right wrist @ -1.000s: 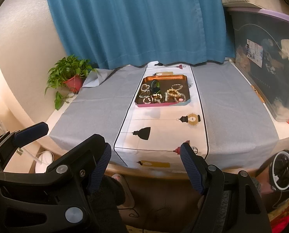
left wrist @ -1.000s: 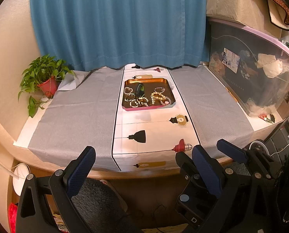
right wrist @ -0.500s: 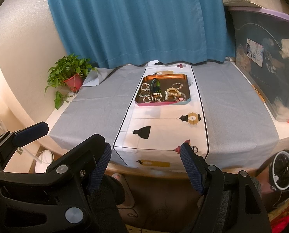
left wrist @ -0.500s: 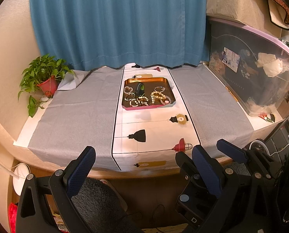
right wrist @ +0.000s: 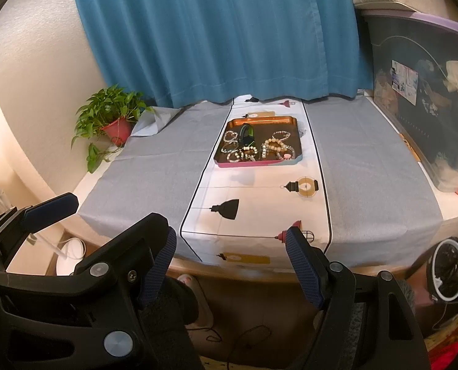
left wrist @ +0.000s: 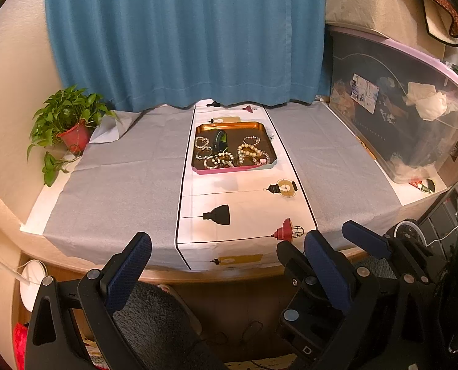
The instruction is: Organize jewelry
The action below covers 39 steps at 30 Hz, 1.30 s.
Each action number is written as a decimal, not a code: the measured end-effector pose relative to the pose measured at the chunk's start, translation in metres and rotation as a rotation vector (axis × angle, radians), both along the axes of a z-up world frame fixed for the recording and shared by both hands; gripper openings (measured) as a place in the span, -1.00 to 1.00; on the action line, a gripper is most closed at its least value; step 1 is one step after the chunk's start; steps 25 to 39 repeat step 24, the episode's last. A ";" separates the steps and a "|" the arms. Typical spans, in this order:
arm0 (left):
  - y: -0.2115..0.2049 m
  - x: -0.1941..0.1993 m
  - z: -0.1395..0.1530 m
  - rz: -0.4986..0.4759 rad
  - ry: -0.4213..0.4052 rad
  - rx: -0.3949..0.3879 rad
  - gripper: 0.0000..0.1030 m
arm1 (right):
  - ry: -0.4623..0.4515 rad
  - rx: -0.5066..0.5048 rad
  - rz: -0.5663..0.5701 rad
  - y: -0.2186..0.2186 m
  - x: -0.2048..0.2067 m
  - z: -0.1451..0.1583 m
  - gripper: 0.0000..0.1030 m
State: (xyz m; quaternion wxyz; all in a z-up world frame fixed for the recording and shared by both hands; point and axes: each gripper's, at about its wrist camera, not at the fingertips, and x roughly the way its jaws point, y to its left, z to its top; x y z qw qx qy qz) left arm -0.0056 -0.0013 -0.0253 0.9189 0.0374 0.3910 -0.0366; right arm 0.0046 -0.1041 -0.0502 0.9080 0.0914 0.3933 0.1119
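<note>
An orange tray with a pink front rim sits at the far middle of the table on a white runner. In it lie several bead bracelets and a black and green watch. My left gripper is open and empty, held below the table's near edge. My right gripper is open and empty, also short of the near edge. The right gripper's fingers show at the right of the left wrist view.
A potted plant stands at the table's far left. A large clear storage bin lines the right side. A blue curtain hangs behind. Grey cloth covers the table beside the runner.
Both grippers have shifted very slightly towards the table; the view is nearly the same. Nothing on the table has moved.
</note>
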 end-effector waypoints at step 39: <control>0.008 -0.004 -0.009 -0.014 0.015 0.008 0.92 | 0.011 0.005 0.015 0.005 -0.002 -0.009 0.44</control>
